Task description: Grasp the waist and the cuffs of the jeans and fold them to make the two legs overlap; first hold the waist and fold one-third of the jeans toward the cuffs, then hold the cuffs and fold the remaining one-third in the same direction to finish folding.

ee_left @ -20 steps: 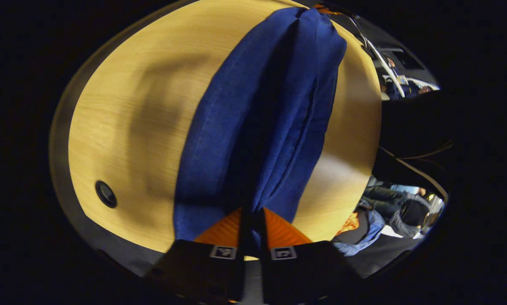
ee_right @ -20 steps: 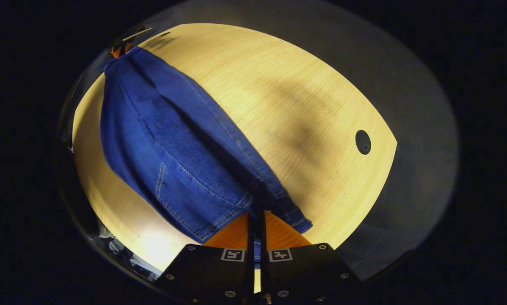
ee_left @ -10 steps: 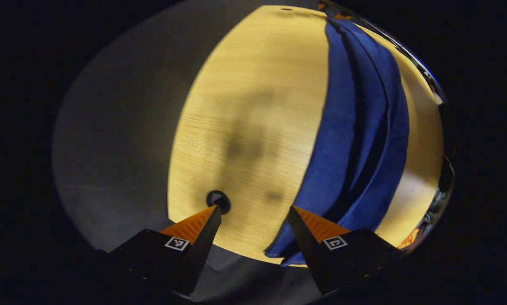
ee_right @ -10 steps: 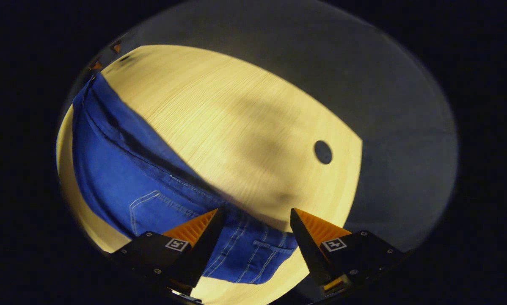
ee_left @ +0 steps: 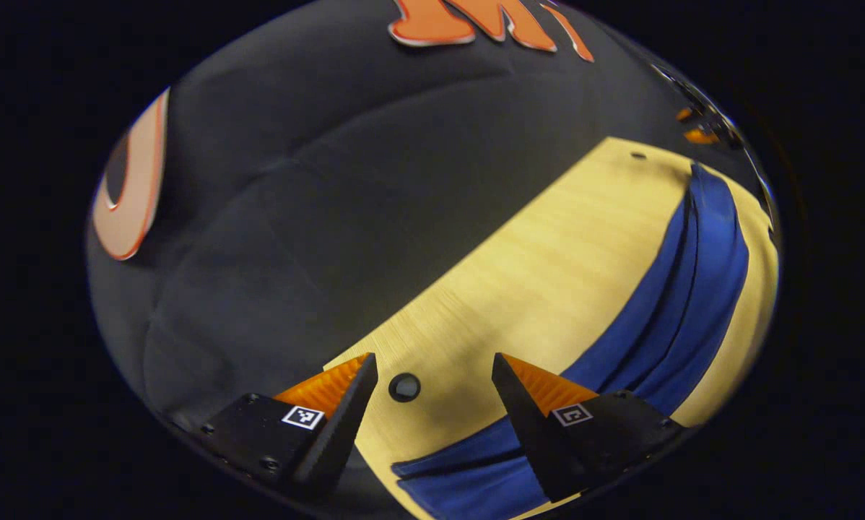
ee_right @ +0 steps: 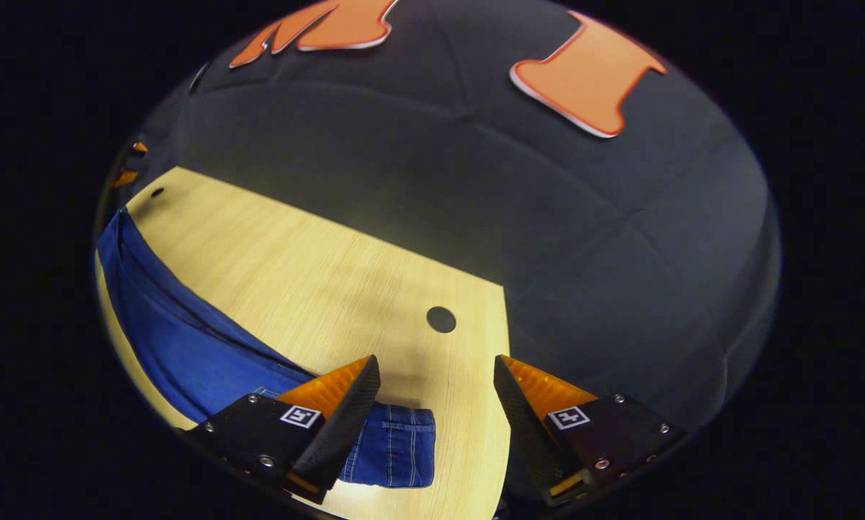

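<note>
Both tongs released, lifted | jeans flat on table | grommet hole nearby

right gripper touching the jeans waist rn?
Apart. In the right gripper view the right gripper is open, with bare table between its fingers; the jeans lie flat below.
</note>
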The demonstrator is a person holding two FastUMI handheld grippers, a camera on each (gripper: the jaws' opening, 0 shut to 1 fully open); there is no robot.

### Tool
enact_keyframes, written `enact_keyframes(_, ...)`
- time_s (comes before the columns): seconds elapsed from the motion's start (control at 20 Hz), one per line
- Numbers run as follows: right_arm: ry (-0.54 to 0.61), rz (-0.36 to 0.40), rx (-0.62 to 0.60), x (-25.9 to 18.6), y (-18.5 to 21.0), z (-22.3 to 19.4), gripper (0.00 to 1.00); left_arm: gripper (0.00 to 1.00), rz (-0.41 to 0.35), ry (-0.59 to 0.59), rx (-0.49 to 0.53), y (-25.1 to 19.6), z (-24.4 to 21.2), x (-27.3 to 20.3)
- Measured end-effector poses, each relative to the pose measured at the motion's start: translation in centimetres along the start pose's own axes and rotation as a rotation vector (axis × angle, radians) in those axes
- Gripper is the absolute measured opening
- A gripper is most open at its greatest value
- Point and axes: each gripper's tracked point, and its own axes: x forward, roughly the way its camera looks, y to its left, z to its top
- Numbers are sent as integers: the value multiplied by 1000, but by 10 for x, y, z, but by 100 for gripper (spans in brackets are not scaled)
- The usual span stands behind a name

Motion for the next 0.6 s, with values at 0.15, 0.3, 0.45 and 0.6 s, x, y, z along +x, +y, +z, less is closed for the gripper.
enact_keyframes(0.15, -130, -32, 83, -30, -9, 10, 99, 98, 78, -113, -81, 0, 34, -5)
enact_keyframes(0.3, -253, -42, 197, -53, -20, 19, 98, 99, 145, -224, -127, 7, 56, -10)
enact_keyframes(0.45, -339, -57, 260, -79, -28, 22, 98, 98, 161, -311, -189, 10, 63, -13)
enact_keyframes(0.6, -427, -87, 338, -86, -37, 12, 98, 98, 166, -340, -240, 9, 69, -15)
